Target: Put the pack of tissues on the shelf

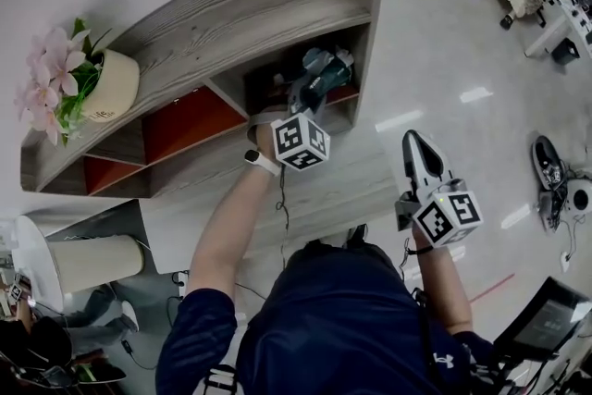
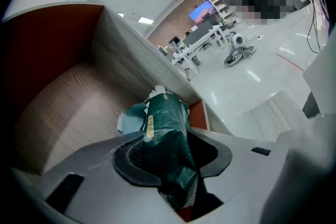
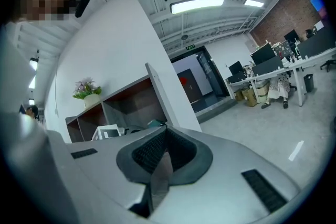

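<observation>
Left gripper (image 2: 167, 139) is clamping the green pack of tissues (image 2: 165, 113) between its jaws. The pack is sticking out ahead of the tips, inside the shelf (image 2: 68, 107) compartment just in front and below. Releasing here is risking a tumble off the front edge, since only the crumpled rear end is being pinched. Right gripper (image 1: 413, 143) is hanging well off to the side, jaws closed on nothing.

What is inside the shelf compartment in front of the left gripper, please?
Only the pack of tissues, clamped in the left gripper, pokes in; the wooden floor and red back wall look bare. The pack and gripper hide the near corner.
</observation>
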